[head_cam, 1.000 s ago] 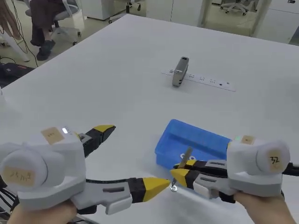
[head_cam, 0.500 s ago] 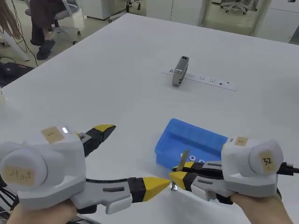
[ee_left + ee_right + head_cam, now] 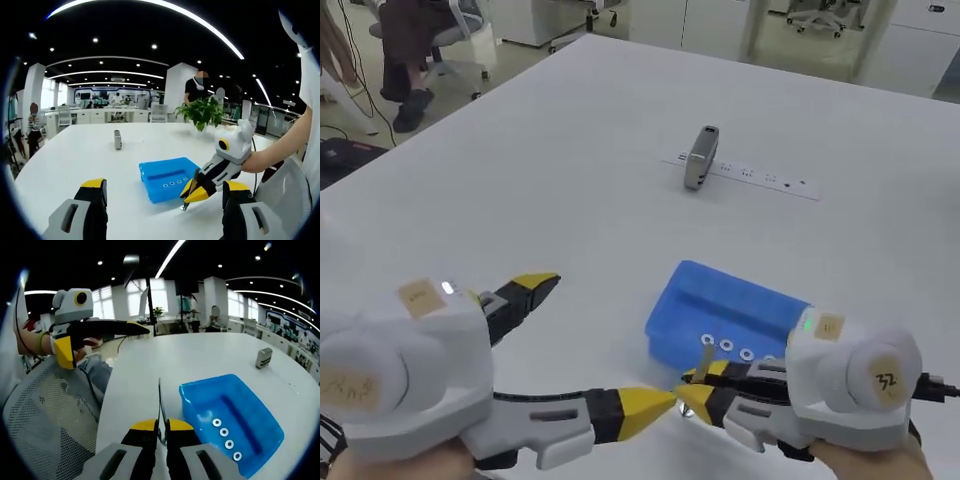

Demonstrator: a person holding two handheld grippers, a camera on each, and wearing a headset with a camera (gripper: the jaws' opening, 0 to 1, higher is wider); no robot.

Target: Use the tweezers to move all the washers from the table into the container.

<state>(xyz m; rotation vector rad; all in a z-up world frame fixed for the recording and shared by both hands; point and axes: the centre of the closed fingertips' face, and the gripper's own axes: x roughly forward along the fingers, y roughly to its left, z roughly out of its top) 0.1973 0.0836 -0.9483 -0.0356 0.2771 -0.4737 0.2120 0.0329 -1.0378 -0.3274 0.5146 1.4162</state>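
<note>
- Washers (image 3: 223, 432) lie in a row on the floor of the blue container (image 3: 740, 285), which sits on the white table (image 3: 570, 180).
- Right gripper (image 3: 692, 387) is clamped on the tweezers (image 3: 160, 400), just beside the container's near wall.
- Left gripper (image 3: 600, 343) has its jaws wide apart, holding nothing.
- Likely handling: washers are light, thin, hard and slippery. Pinch one gently across its ring, one tip through the hole, or it may flick away.
</note>
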